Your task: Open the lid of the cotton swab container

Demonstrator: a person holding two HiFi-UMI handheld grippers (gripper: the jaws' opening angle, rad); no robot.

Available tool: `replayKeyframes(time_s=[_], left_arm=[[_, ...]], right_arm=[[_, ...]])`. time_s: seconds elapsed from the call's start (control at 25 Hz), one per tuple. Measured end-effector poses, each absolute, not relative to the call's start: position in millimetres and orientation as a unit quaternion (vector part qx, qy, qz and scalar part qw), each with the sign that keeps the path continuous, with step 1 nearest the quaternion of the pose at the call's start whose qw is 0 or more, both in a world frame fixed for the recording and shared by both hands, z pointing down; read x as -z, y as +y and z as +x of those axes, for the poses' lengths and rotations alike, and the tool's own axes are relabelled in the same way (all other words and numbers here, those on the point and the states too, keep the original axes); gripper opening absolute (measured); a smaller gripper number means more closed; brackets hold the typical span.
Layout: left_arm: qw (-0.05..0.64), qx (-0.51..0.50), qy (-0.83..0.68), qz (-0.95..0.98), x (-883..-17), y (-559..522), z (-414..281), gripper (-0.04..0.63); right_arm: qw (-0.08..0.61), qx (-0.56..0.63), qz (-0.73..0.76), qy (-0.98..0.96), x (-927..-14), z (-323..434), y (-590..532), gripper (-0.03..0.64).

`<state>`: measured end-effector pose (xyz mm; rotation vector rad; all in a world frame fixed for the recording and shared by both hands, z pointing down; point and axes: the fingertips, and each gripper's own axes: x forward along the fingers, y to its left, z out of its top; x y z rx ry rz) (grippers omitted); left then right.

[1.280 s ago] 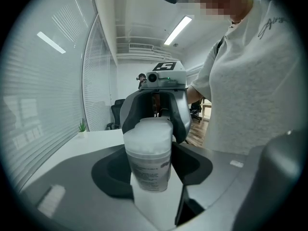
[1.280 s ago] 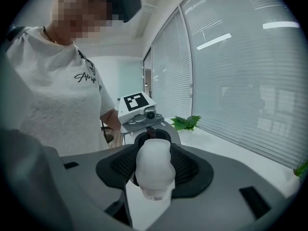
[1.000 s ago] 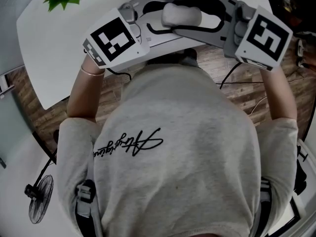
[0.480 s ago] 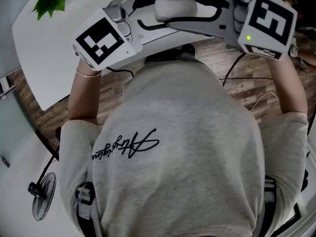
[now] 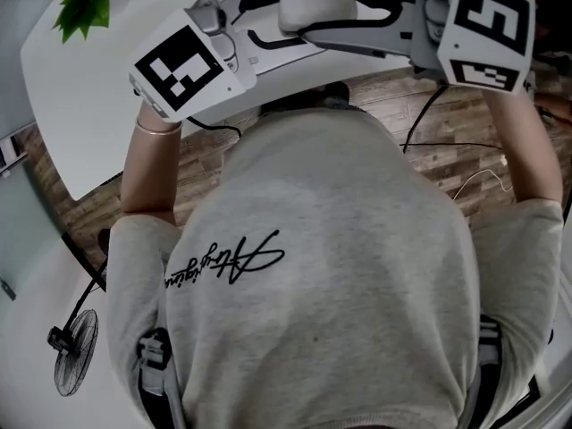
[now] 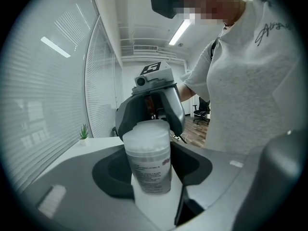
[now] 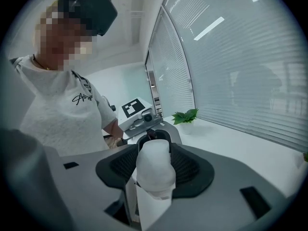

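**Container held in mid-air between both grippers, lid on**

Cotton swab container (image 6: 150,174) is off the table (image 5: 80,105) – the person holds it up in front of the chest, over the table's near edge in the head view, lying roughly level between the two grippers.

Left gripper (image 6: 151,170): jaws partly open, pads pressed on the clear labelled body of the container. The left gripper view shows the body standing between the jaws, its frosted lid (image 6: 146,136) at the far end.

Right gripper (image 7: 154,170): jaws at about the same partial width, clamped on the lid end. The right gripper view shows the white cap filling the gap between the ribbed pads.

The two grippers face each other nose to nose – each camera sees the other gripper just behind the container. The lid looks seated on the body; no gap at the seam shows.

Small green plant (image 5: 85,3) sits near the table's far edge, by the window blinds (image 7: 231,57). Wooden floor (image 5: 447,150) with cables below.
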<state>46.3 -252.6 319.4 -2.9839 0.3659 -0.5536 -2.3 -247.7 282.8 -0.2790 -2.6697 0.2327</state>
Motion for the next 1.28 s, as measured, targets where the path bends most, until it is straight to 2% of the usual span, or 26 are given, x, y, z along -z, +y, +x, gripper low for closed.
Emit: replayKeyframes(time_s=[0.76, 0.92, 1.08, 1.28], left_arm=[[0.023, 0.176, 0.134, -0.975, -312, -259, 42, 0.218], [0.077, 0.217, 0.14, -0.963, -323, -254, 46, 0.2], [0.055, 0.2, 0.143, -0.968, -317, -258, 42, 0.202], [0.057, 0.236, 0.15, -0.958, -321, -257, 36, 0.204]], right_arm=[[0.215, -0.133, -0.145, -0.957, -273, -9, -254, 0.215], [0.183, -0.228, -0.158, -0.943, -263, -13, -251, 0.21], [0.173, -0.241, -0.166, -0.941, -255, -20, -257, 0.213], [0.155, -0.267, -0.184, -0.933, -256, -22, -257, 0.215]])
